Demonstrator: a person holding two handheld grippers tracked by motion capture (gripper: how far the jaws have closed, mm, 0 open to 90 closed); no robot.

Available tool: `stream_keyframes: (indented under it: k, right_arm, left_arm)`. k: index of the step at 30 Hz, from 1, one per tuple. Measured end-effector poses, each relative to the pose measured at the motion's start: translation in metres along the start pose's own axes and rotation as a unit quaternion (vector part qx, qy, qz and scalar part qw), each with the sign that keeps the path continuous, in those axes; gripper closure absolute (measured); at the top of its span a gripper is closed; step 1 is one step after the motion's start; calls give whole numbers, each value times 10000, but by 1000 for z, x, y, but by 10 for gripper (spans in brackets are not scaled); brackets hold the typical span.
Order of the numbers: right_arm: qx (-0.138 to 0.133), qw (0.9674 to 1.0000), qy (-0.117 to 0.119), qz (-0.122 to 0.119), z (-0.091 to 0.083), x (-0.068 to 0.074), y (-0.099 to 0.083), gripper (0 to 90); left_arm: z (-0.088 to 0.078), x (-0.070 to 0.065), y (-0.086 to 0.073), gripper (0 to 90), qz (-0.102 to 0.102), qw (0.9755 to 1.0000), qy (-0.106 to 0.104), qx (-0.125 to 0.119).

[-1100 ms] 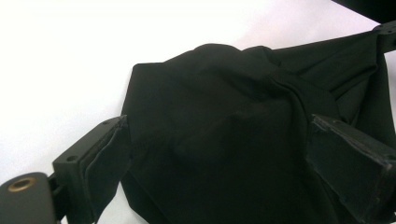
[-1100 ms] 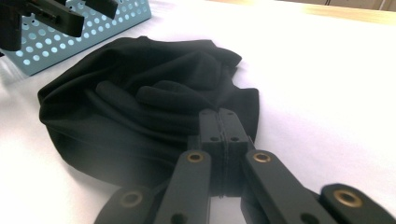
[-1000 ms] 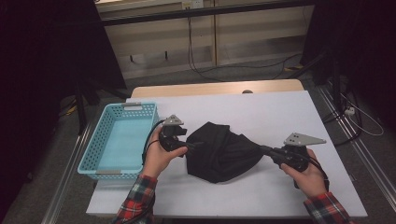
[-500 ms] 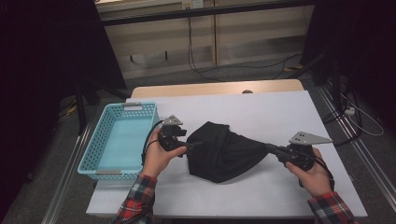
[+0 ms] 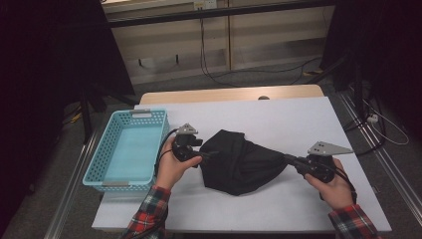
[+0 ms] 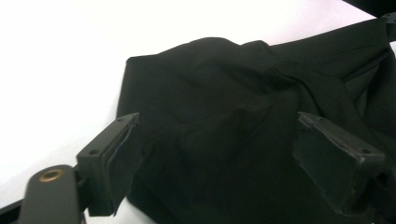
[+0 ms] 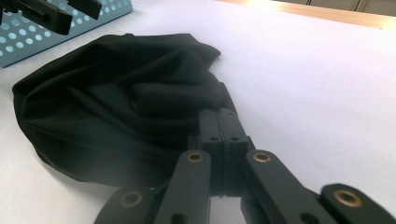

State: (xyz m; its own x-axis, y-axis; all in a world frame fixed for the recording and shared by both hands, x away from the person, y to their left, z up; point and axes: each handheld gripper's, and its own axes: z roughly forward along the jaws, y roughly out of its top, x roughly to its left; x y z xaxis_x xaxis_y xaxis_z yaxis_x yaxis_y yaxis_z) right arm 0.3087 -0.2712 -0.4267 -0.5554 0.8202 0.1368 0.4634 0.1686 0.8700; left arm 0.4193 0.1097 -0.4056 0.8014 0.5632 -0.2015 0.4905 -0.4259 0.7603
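Note:
A crumpled black cloth [image 5: 241, 162] lies mid-table on the white surface. My left gripper [image 5: 206, 155] is at the cloth's left edge. In the left gripper view its jaws stand wide apart [image 6: 215, 154] with folds of the cloth [image 6: 224, 107] between them; they have just been closing, and the pads are not pressing. My right gripper [image 5: 290, 159] is shut on the cloth's right corner. In the right gripper view its jaws meet [image 7: 219, 116] on a pinched fold of the cloth [image 7: 116, 107], with the left gripper [image 7: 51, 14] beyond.
A light blue plastic basket [image 5: 94, 169] stands at the table's left edge, just behind the left hand, and its perforated wall [image 7: 28, 42] appears in the right gripper view. The white table [image 5: 298, 119] stretches bare behind and to the right of the cloth.

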Motion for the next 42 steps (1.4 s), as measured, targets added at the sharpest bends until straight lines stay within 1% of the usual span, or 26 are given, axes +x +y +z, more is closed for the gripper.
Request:
stream_keyframes:
  k: [2,3,4,5,7,8,11,12,13,15,17,18,19,21,23,24,26,28,30,31,32,34,35,38,41,42]
  right_arm:
    - [0,10000,7,14,0,0,-1,900]
    - [4,10000,14,21,0,0,-1,900]
    - [13,10000,20,24,0,0,-1,900]
    - [22,10000,19,15,0,0,-1,900]
    - [17,10000,43,3,0,0,-1,900]
    - [16,10000,46,-3,0,0,-1,900]
    - [30,10000,60,-10,1,1,-2,900]
    - [37,10000,69,-14,1,1,-2,900]
    - [42,10000,80,-28,2,2,-2,900]
    - [60,9999,91,-51,2,3,-2,900]
    - [78,9999,104,-68,3,4,-3,900]
    - [87,9999,111,-84,4,5,-3,900]
    - [106,9998,121,-93,5,5,-3,900]
    - [142,9998,133,-102,6,7,-4,900]
    - [162,9997,166,-119,8,8,-4,900]
    - [171,9995,197,-180,8,9,-4,900]
    - [195,9993,224,-206,9,12,-5,900]
    - [195,9992,254,-239,10,14,-5,900]
    - [199,9992,266,-232,10,16,-5,900]
    - [205,9991,281,-248,11,16,-5,900]
    - [218,9990,288,-263,11,17,-5,900]
    - [259,9987,288,-316,12,18,-5,900]
    - [274,9987,293,-324,12,18,-6,900]
    - [273,9987,300,-313,11,18,-6,900]
    - [263,9988,299,-301,11,18,-6,900]
    - [263,9987,304,-298,11,18,-6,900]
  left_arm:
    - [3,-1,0,222,31,10000,41,-7]
    - [4,-1,0,235,23,10000,14,16]
    - [7,-2,0,285,-10,10000,-89,38]
    - [10,-4,0,324,-46,9999,-125,56]
    - [15,-8,1,306,-16,9998,-144,137]
    - [18,-10,2,299,-5,9998,-150,146]
    - [24,-16,8,283,-38,9994,-296,154]
    - [26,-18,9,265,-57,9993,-309,191]
    - [28,-20,11,245,-58,9993,-322,176]
    - [32,-24,14,241,-15,9992,-369,176]
    - [35,-27,16,228,-15,9993,-344,171]
    - [37,-29,18,215,-18,9996,-246,135]
    - [39,-30,19,215,15,9994,-320,145]
    - [44,-33,19,228,49,9991,-378,164]
    - [48,-34,18,261,5,9988,-434,206]
    - [49,-34,17,263,23,9987,-431,261]
    - [52,-34,15,289,-3,9988,-371,309]
    - [53,-33,13,345,-14,9987,-370,358]
    - [54,-33,12,387,16,9987,-308,418]
    - [54,-33,12,430,25,9984,-308,477]
    - [53,-32,11,464,-26,9982,-301,513]
    - [52,-31,10,563,-80,9978,-294,584]
    - [50,-29,10,594,-92,9977,-278,615]
    - [44,-26,9,708,-222,9976,-264,608]
    - [37,-24,9,792,-302,9976,-220,590]
    - [35,-24,9,802,-313,9975,-231,585]
